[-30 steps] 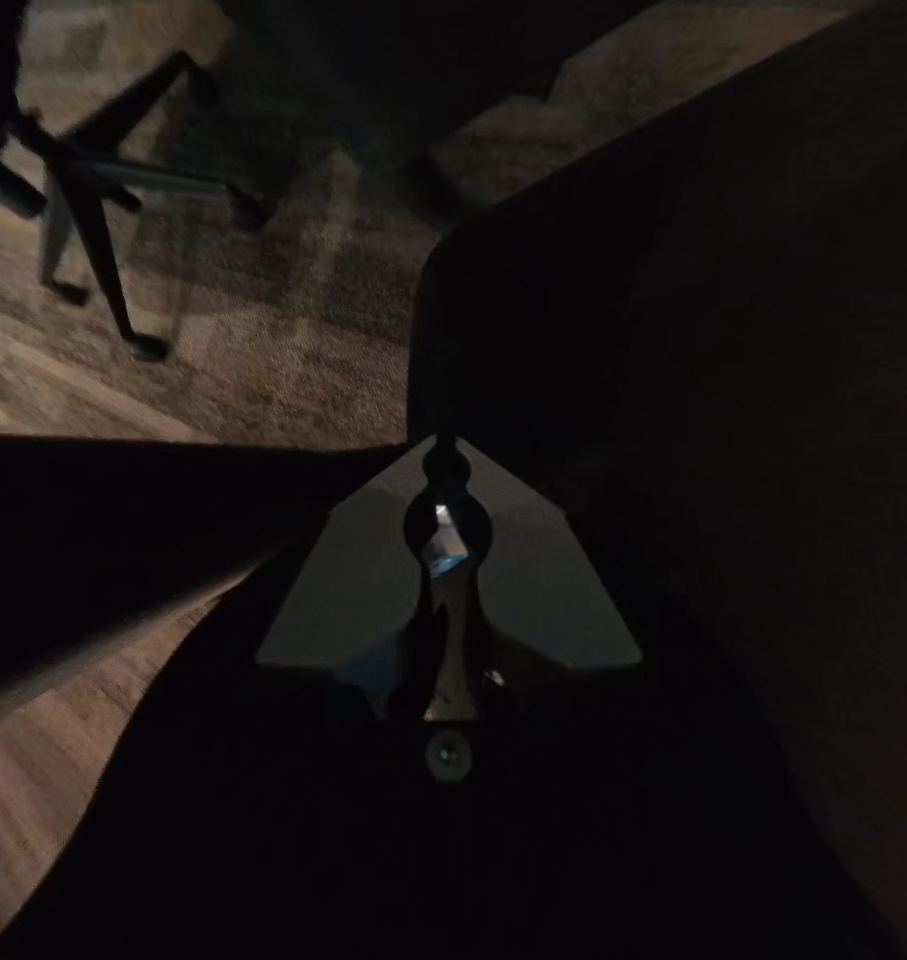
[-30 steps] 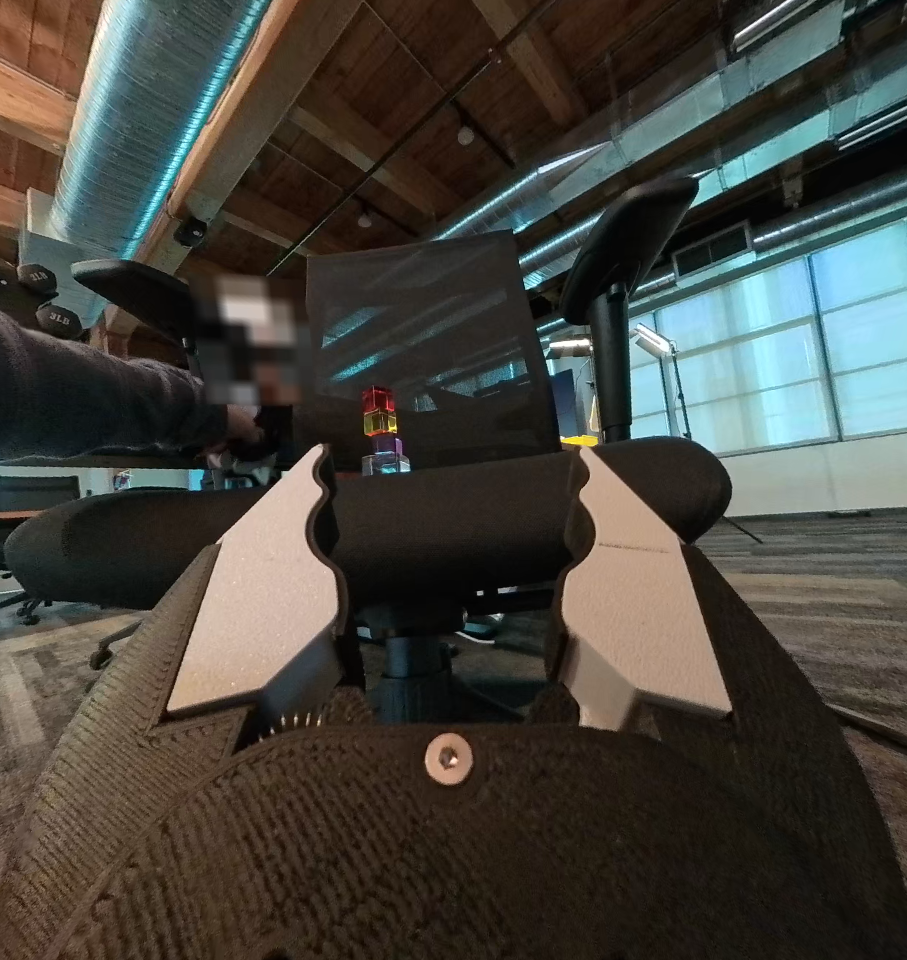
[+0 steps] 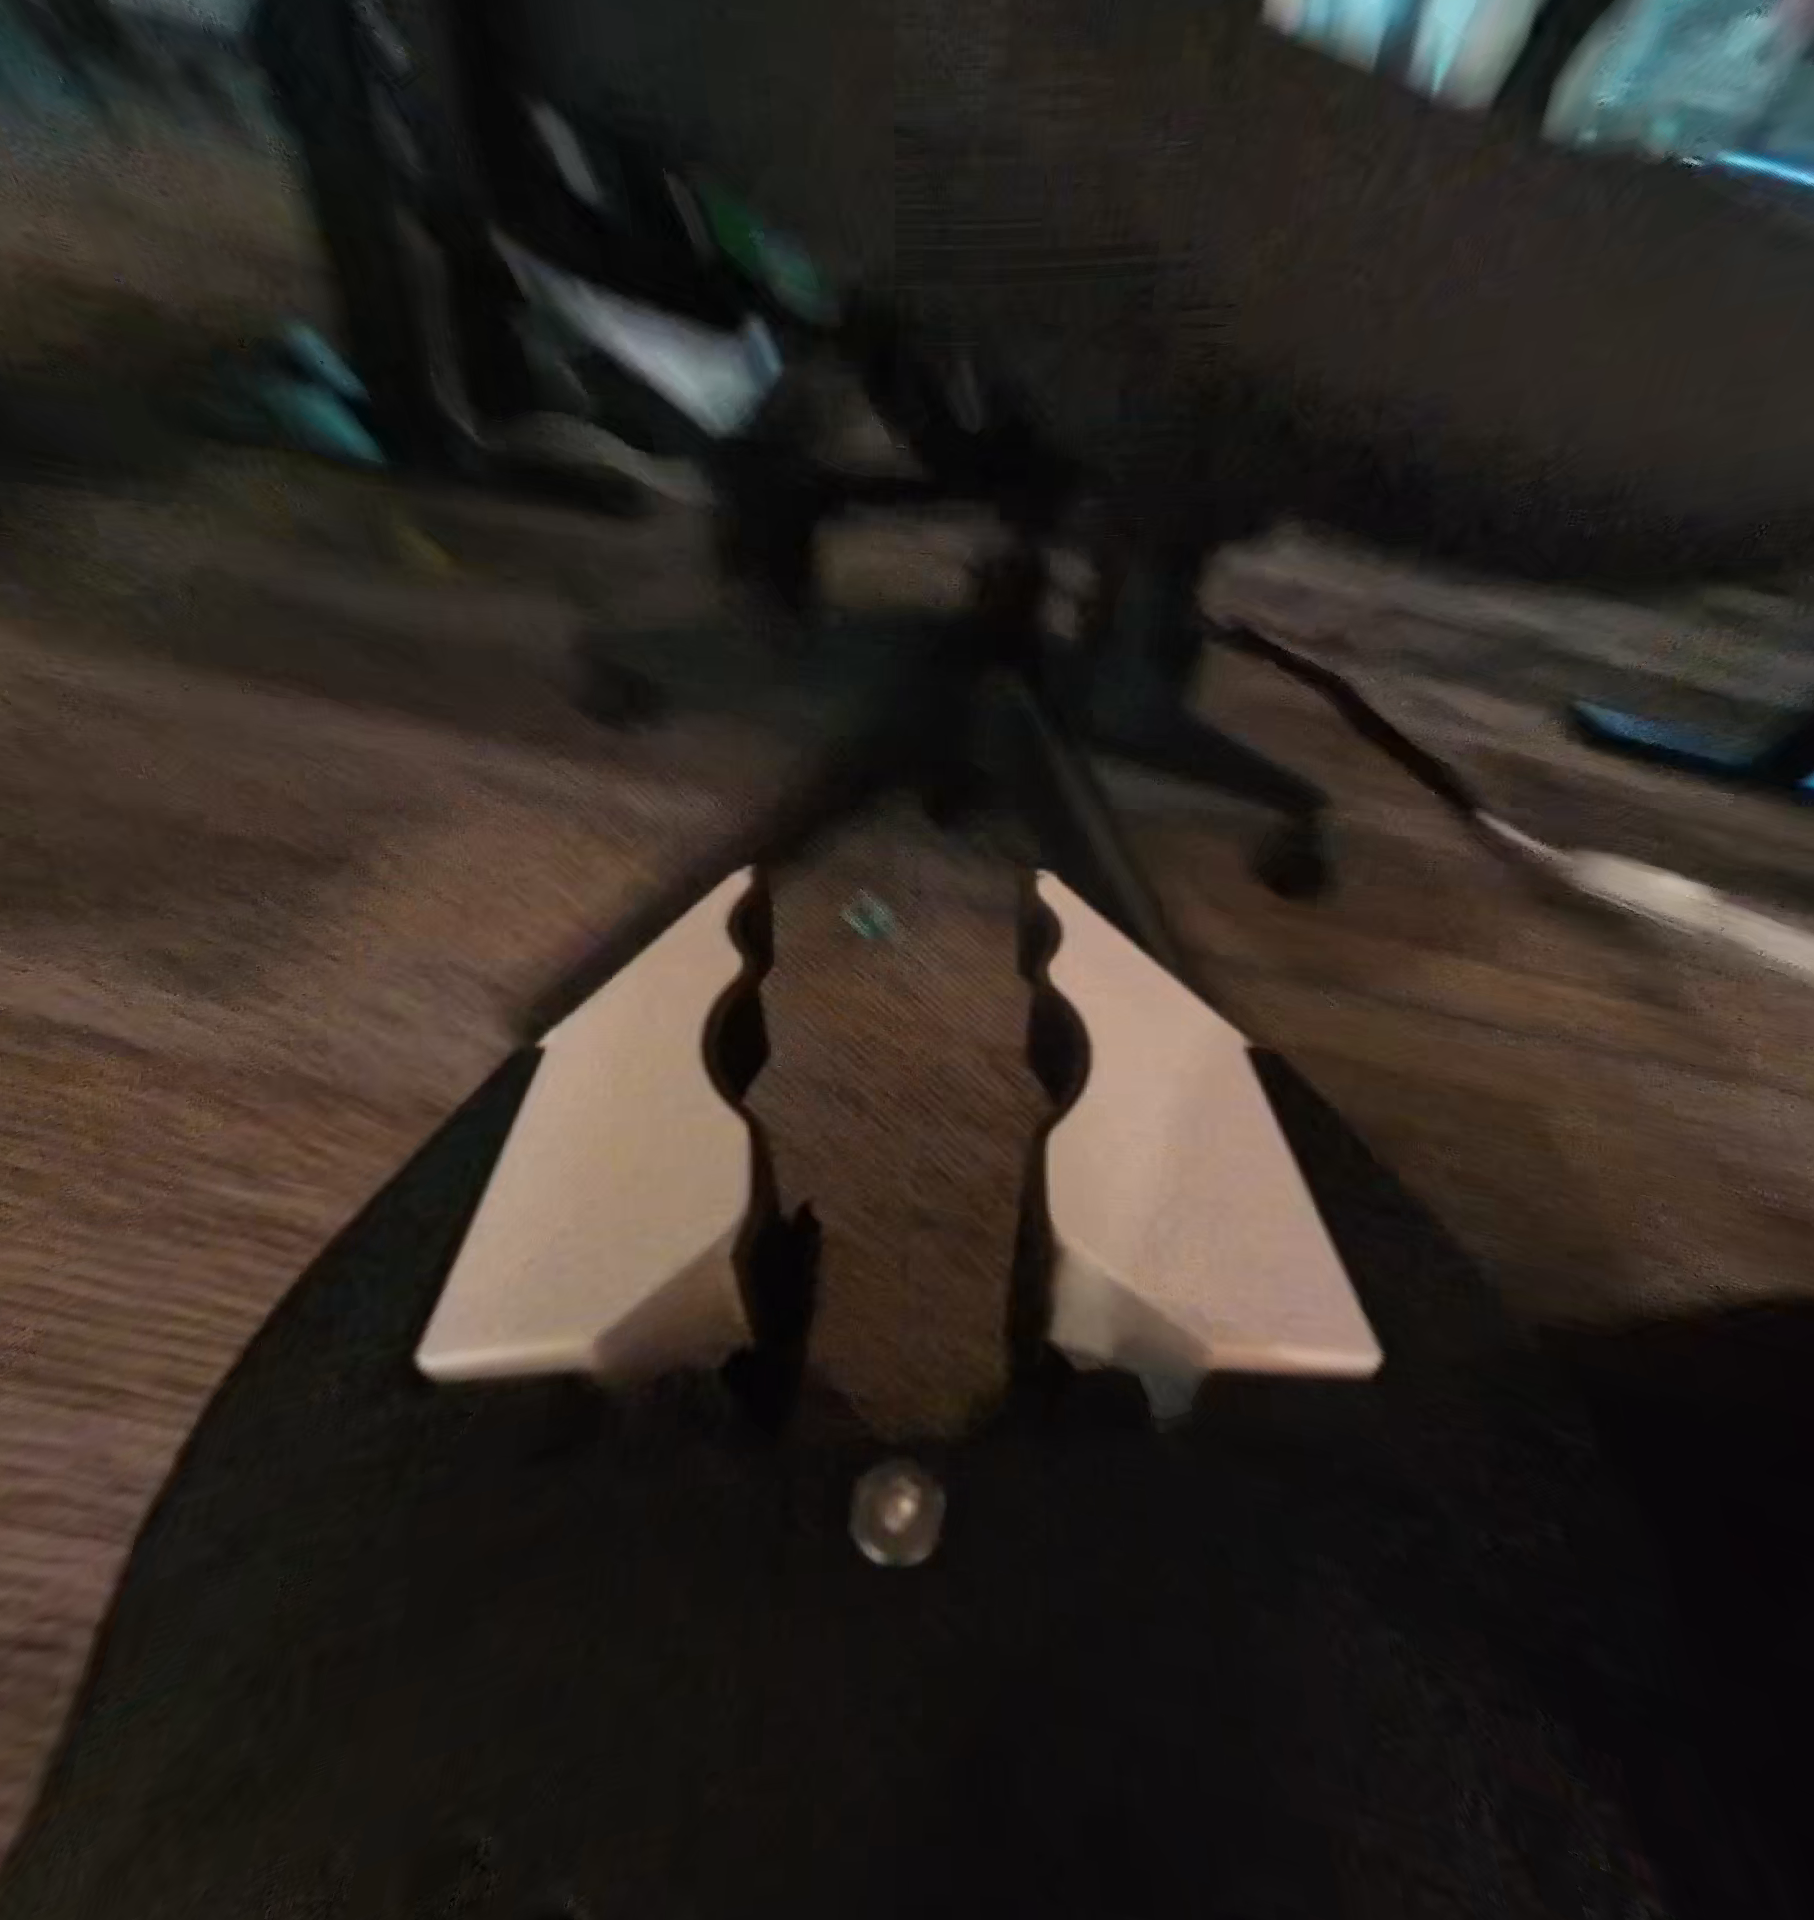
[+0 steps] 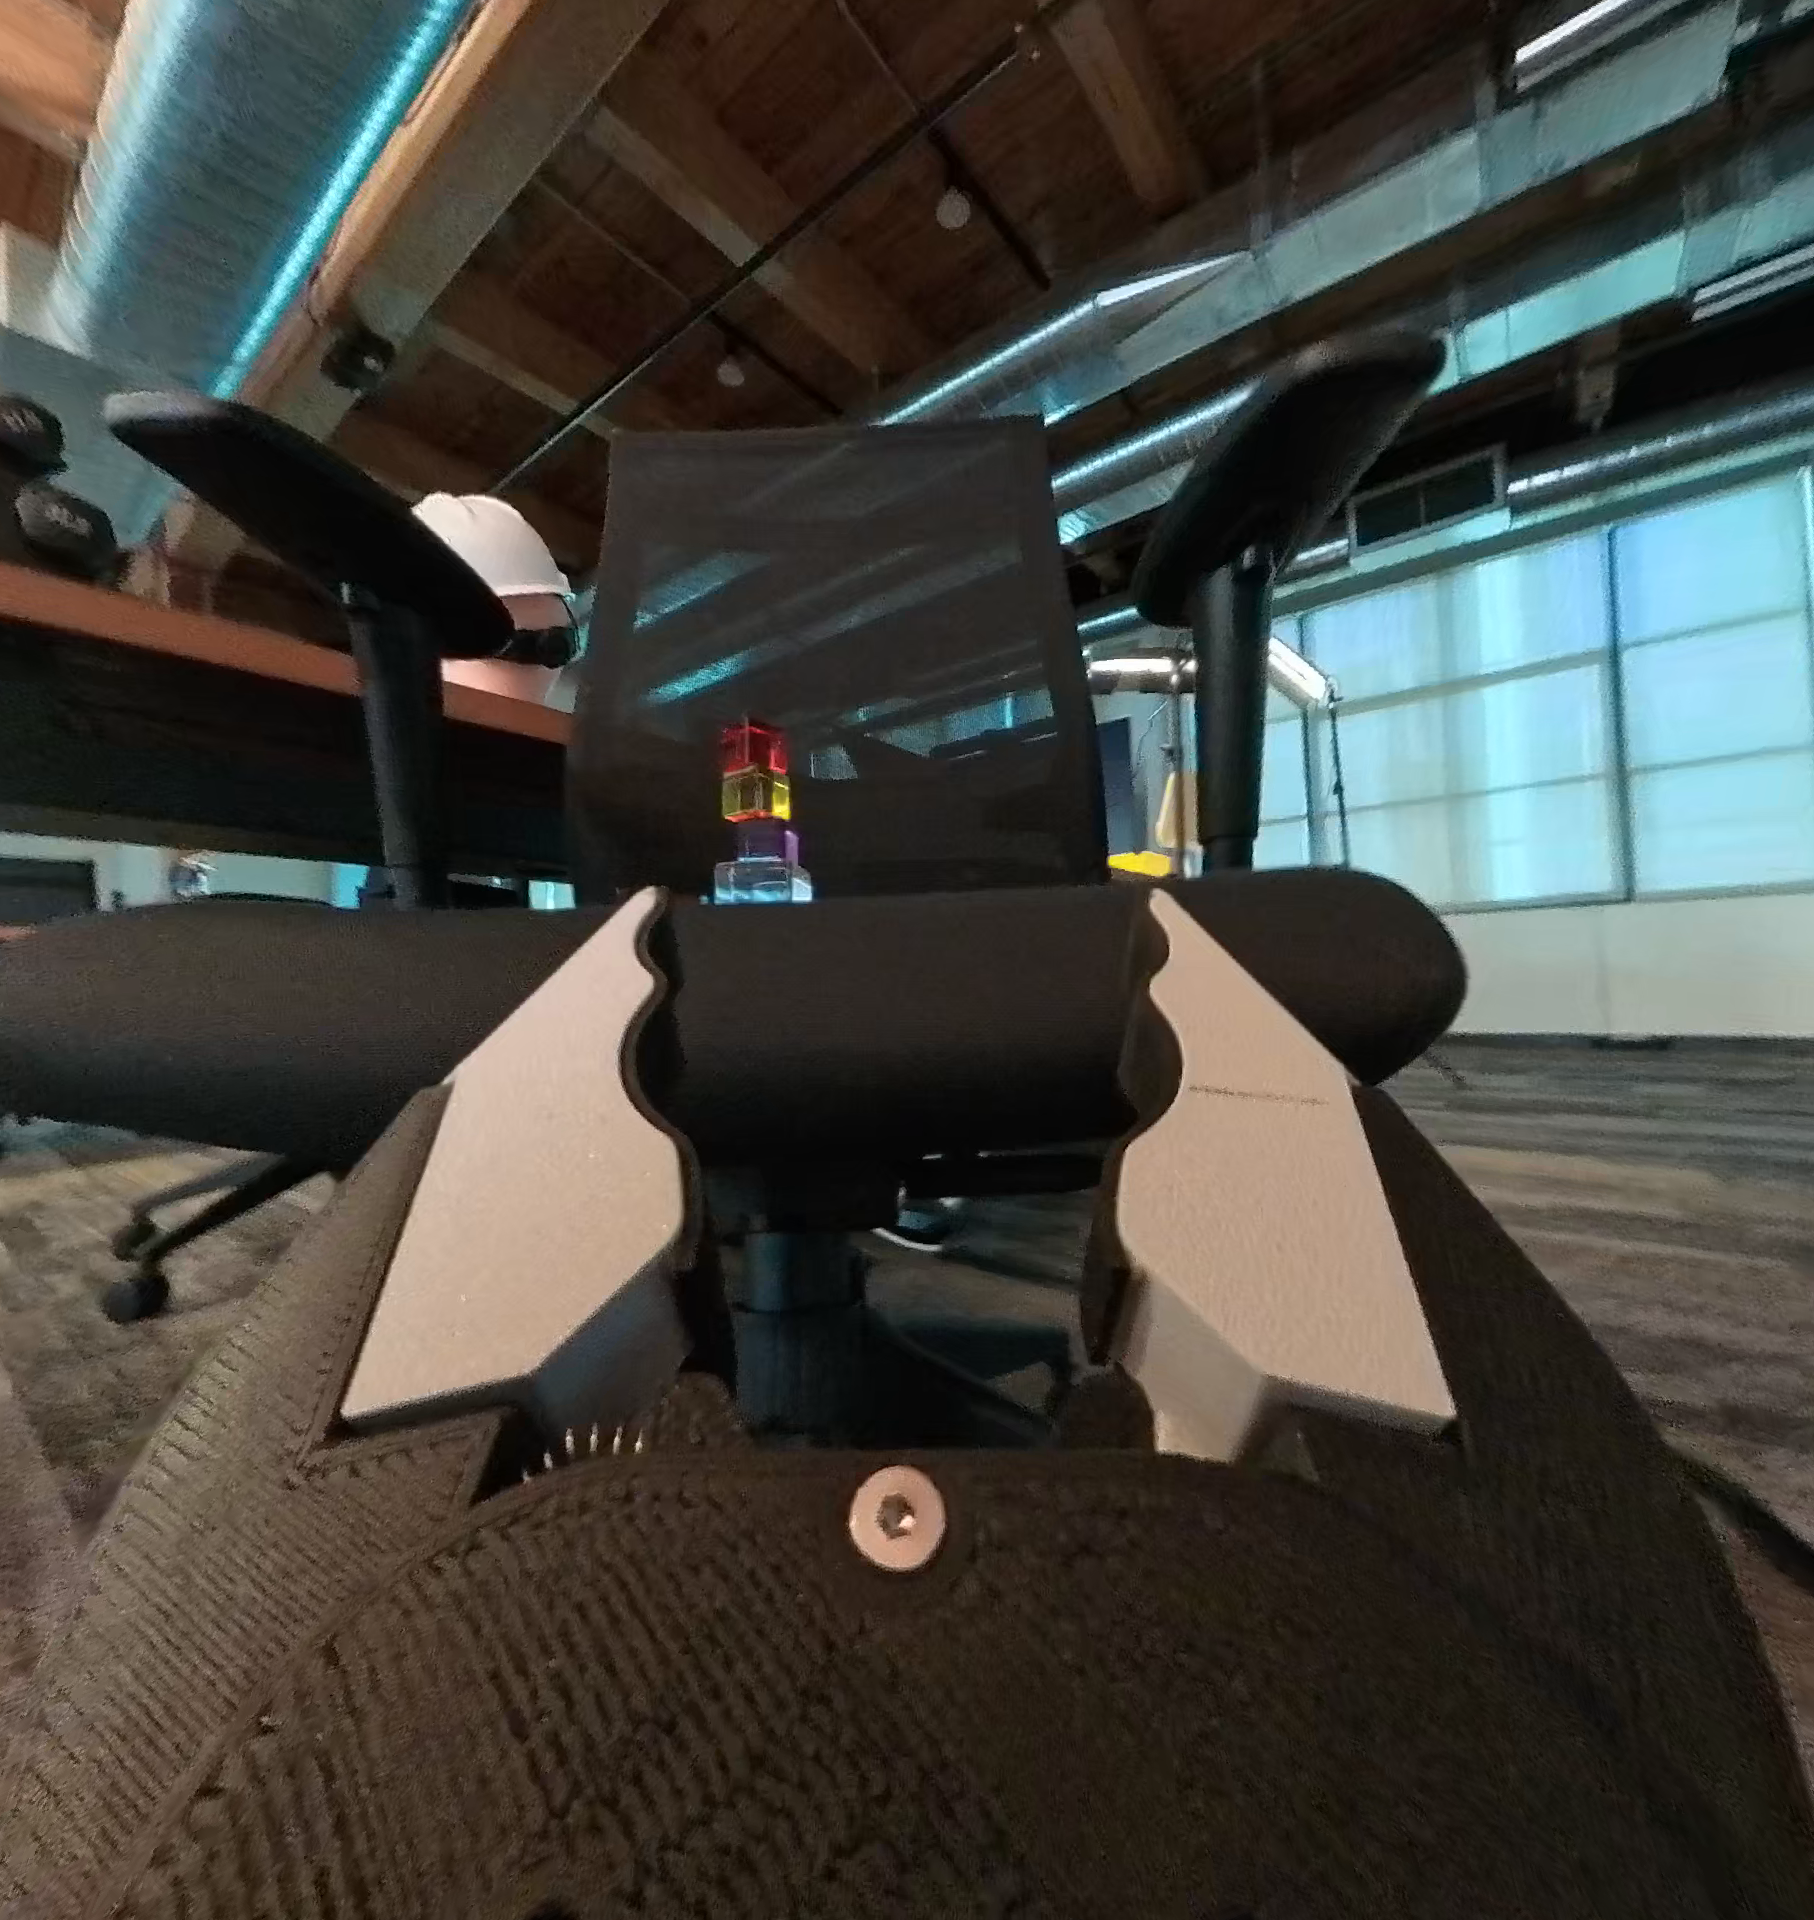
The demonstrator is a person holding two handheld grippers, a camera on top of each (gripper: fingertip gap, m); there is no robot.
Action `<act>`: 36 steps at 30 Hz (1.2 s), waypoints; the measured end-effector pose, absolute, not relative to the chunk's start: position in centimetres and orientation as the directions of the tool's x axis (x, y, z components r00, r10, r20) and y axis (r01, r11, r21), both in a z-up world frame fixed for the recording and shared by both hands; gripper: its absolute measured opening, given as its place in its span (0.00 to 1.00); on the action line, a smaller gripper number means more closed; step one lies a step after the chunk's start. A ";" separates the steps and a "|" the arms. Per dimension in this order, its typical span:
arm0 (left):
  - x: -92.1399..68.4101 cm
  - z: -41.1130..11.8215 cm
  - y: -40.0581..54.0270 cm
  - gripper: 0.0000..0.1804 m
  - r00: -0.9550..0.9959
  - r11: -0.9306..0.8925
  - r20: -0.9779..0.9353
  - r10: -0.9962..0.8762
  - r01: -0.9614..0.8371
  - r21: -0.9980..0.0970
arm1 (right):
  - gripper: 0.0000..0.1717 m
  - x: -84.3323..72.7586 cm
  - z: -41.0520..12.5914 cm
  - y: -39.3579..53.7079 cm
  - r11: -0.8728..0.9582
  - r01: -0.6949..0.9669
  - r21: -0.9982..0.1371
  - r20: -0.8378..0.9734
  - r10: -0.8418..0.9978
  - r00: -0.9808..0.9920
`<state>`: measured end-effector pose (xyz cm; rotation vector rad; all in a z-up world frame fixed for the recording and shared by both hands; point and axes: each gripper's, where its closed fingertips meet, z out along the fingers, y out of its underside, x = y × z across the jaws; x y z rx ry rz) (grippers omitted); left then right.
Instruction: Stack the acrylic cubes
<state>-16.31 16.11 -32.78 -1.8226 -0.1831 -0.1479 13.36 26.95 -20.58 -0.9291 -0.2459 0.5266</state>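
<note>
translucent cube stack balances on chair seat; my right gripper gapes unladen, left gripper parted over blurred carpet.

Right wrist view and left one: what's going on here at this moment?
Nothing is held. The right gripper sits low, open, facing a black office chair whose seat carries a stack of four see-through cubes, red on top. The left gripper, open too, points at carpet; that view is badly blurred.

Left gripper fingers partly apart, grasp bare. Right gripper fingers spread wide, grasp bare.
</note>
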 end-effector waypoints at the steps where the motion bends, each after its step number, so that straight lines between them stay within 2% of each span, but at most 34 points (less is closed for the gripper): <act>1: -13.9 -36.1 17.0 0.28 0.953 -0.356 0.304 -0.013 0.280 -0.891 | 0.49 13.4 -20.4 26.7 0.500 -0.311 -0.808 -0.010 0.517 0.856; 4: -7.7 -43.9 20.9 0.30 0.882 -0.584 0.461 -0.093 0.327 -0.743 | 0.47 13.8 -19.8 25.9 0.559 -0.272 -0.783 0.026 0.466 0.884; 7: -5.8 -49.5 25.9 0.30 0.918 -0.679 0.387 -0.084 0.231 -0.697 | 0.46 14.1 -19.6 25.5 0.595 -0.231 -0.769 0.057 0.425 0.904; 10: -5.7 -53.6 31.0 0.32 0.947 -0.684 0.309 -0.083 0.172 -0.709 | 0.44 14.6 -19.4 25.2 0.622 -0.214 -0.753 0.064 0.393 0.917; 15: -9.8 -59.6 38.1 0.35 0.997 -0.632 0.039 -0.067 -0.013 -0.775 | 0.42 15.2 -19.6 25.4 0.618 -0.259 -0.743 0.020 0.407 0.913; 20: -12.0 -61.6 43.2 0.36 0.997 -0.559 0.066 -0.036 0.035 -0.828 | 0.42 15.0 -20.4 26.2 0.575 -0.301 -0.761 -0.015 0.448 0.894; 23: -13.3 -63.8 45.5 0.36 0.999 -0.614 0.027 -0.032 0.002 -0.789 | 0.41 15.0 -20.6 26.6 0.566 -0.309 -0.764 -0.021 0.458 0.889; 26: -14.3 -65.7 46.8 0.33 1.000 -0.653 -0.009 -0.024 -0.023 -0.757 | 0.41 14.7 -21.3 27.3 0.543 -0.317 -0.778 -0.032 0.469 0.883; 29: -14.1 -65.7 47.8 0.18 0.997 -0.637 -0.026 -0.068 -0.064 -0.768 | 0.41 14.0 -22.0 28.0 0.510 -0.321 -0.798 -0.039 0.488 0.872; 31: -13.8 -65.2 48.1 0.14 0.993 -0.618 -0.045 -0.104 -0.101 -0.780 | 0.41 13.6 -22.3 28.1 0.501 -0.312 -0.807 -0.029 0.494 0.869; 33: -12.3 -65.3 47.1 0.14 0.983 -0.646 0.014 -0.182 -0.109 -0.756 | 0.41 13.2 -22.4 28.1 0.507 -0.288 -0.813 -0.003 0.489 0.872; 36: -10.7 -64.0 44.0 0.14 0.964 -0.638 -0.032 -0.265 -0.201 -0.743 | 0.42 12.8 -22.3 27.9 0.525 -0.239 -0.817 0.045 0.471 0.881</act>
